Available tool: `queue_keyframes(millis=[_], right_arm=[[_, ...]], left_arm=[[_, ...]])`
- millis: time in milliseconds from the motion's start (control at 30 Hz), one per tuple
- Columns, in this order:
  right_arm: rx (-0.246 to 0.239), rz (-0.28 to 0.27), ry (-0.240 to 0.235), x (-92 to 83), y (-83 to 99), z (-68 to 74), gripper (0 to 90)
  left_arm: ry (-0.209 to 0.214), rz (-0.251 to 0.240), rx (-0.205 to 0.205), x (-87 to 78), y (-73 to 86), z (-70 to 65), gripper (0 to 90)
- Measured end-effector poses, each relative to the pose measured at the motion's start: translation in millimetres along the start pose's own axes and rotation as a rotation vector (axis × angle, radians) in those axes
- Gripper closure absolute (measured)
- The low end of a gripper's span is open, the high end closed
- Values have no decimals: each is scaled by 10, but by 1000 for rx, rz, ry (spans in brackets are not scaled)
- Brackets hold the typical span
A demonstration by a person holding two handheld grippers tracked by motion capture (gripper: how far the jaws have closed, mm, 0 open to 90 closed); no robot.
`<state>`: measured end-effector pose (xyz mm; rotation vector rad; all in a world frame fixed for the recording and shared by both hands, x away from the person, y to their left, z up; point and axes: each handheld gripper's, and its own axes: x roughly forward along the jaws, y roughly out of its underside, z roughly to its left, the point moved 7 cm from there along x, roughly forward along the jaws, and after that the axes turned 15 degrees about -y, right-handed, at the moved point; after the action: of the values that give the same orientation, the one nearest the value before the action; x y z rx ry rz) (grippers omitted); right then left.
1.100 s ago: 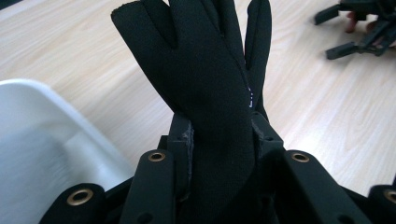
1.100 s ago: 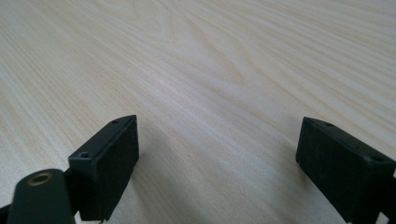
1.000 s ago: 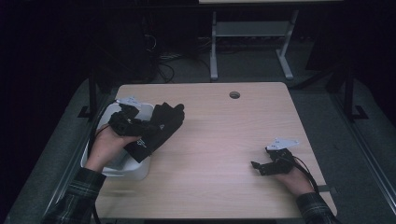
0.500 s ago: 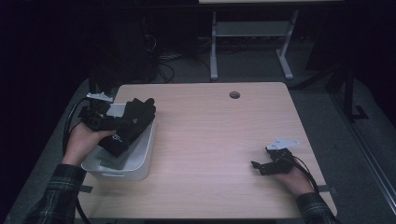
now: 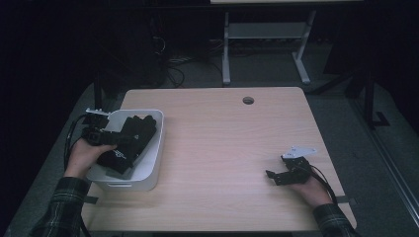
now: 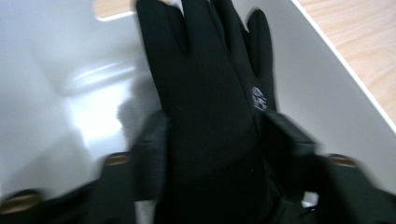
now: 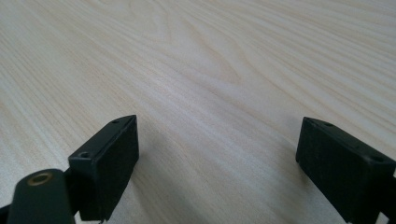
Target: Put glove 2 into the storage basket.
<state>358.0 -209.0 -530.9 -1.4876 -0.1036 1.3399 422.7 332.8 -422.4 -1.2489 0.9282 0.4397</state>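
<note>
Black glove (image 5: 129, 143) lies inside white bin (image 5: 157, 148), fingers toward bin's far wall. Left hand-held gripper (image 5: 101, 136) over bin's left rim; jaws have just been opening, glove between them, pads apart from it: released. Right hand-held gripper (image 5: 281, 174) well right of bin on bare tabletop (image 5: 222, 148), jaws spread, nothing between. Broad clear wood between bin and right gripper.

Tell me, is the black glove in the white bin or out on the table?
In the bin. The black glove lies inside the white bin, its walls around it, between the left gripper's jaws, which have just been opening.
</note>
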Motion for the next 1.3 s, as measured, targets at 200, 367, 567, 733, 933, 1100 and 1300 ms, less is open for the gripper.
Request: queue_keyframes(millis=[200,367,567,733,933,1100,1300], right_arm=[[1,0,1,0,0,-1,127],[1,0,1,-1,0,-1,127],[1,0,1,-1,0,-1,127],[1,0,1,-1,0,0,127],[1,0,1,-1,1,1,127],[2,0,1,-1,1,1,127],[3,0,0,-1,1,2,127]], left_arm=[[-59,-82,12,-132,-142,-37,160],[-51,-143,36,-229,-290,-215,151],[-6,-173,78,-257,-412,-550,151],[36,-206,110,-273,-481,-882,151],[99,-230,164,-247,-501,-1320,151],[139,-249,192,-204,-494,-1663,151],[180,-253,237,-96,-400,-2063,151]])
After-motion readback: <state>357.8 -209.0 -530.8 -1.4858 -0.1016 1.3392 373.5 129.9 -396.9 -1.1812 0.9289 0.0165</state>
